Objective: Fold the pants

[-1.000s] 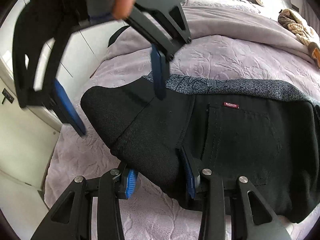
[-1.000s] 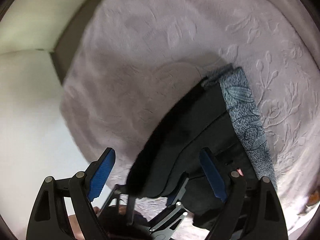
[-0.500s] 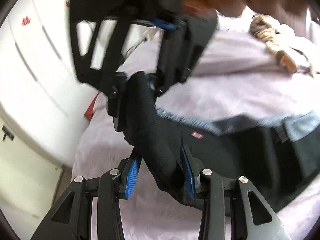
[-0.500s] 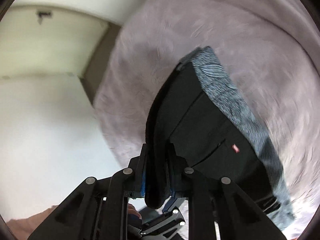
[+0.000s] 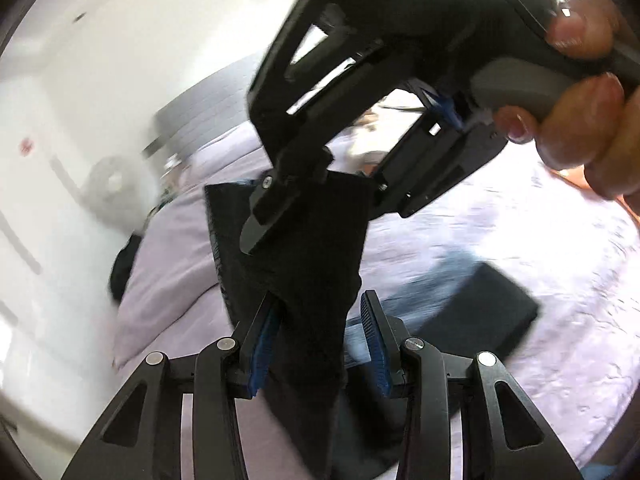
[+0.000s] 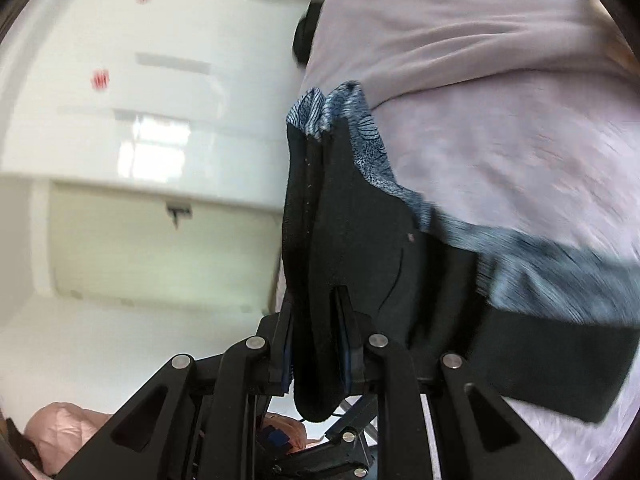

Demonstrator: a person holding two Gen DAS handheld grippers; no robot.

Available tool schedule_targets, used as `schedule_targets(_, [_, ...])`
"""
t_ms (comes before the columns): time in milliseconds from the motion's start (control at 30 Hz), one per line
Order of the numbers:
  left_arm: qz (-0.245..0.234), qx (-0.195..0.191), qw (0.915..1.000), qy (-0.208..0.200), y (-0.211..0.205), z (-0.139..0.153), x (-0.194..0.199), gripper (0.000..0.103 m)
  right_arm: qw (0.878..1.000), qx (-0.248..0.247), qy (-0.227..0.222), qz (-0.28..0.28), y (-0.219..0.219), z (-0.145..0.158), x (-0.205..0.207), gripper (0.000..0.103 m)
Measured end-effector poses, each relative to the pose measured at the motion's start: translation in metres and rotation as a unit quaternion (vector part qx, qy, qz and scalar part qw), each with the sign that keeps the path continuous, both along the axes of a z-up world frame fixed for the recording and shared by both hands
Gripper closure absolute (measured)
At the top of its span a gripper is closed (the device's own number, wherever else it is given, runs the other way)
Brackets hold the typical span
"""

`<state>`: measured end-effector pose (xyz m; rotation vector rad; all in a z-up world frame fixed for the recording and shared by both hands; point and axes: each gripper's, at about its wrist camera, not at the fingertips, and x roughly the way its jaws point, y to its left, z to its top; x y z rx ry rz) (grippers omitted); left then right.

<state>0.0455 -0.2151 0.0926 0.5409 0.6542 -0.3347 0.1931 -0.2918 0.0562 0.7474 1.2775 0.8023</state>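
Bed (image 5: 520, 240), lilac embossed cover, fills the lower ground in both views. Black pants (image 5: 312, 248) hang lifted above it, a blue-grey patterned lining (image 6: 360, 120) showing along the waist edge; the far part still trails on the cover.

My left tongs (image 5: 320, 344): fabric hangs between the blue pads, gap visible on the right side, so I cannot tell whether they grip.

My right tongs (image 6: 316, 344): narrow, clamped on a thick folded edge of the pants. From the left view they pinch the cloth's upper edge, hand (image 5: 580, 120) on the trigger.

A small tag (image 6: 410, 236) sits on the cloth, too blurred to read.
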Motion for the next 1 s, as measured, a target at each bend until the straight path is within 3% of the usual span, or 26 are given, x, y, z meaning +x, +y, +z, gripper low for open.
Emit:
schedule_targets(133, [-0.051,0.022,0.9980,0.031,-0.052,-0.025,-0.011,0.061,0.997,0.031,0.011,-0.062,-0.069,-0.033,-0.033,0.084])
schedule_targets(267, [-0.086,0.064,0.9918,0.070,-0.096,-0.076,-0.020,0.061,0.993,0.041,0.040,-0.106,-0.120,-0.087,-0.054,0.084])
schedule_targets(433, [-0.098,0.094,0.9836,0.118,-0.115,-0.116,-0.022,0.061,0.988,0.033,0.078,-0.130,-0.146,-0.154,-0.068,0.084])
schedule_targets(567, [-0.101,0.105,0.9791,0.142,-0.115,-0.128,-0.025,0.057,0.987,0.015,0.092,-0.133,-0.149,-0.188,-0.076,0.084])
schedule_targets(700, [-0.112,0.094,0.9772,0.154,-0.104,-0.116,-0.030,0.055,0.985,0.013,0.094,-0.144,-0.155,-0.191,-0.082,0.084])
schedule_targets(767, [-0.108,0.081,0.9784,0.156,-0.092,-0.107,-0.030,0.033,0.985,-0.006,0.088,-0.147,-0.157,-0.186,-0.083,0.084])
schedule_targets(833, [-0.092,0.061,0.9815,0.156,-0.078,-0.095,-0.027,0.032,0.986,-0.041,0.078,-0.142,-0.154,-0.178,-0.083,0.081])
schedule_targets(933, [-0.046,0.036,0.9807,0.186,-0.053,-0.092,-0.011,0.032,0.984,-0.087,0.070,-0.137,-0.154,-0.162,-0.086,0.077])
schedule_targets(1000, [0.014,0.024,0.9778,0.208,-0.024,-0.089,0.007,0.032,0.981,-0.116,0.071,-0.141,-0.153,-0.152,-0.090,0.074])
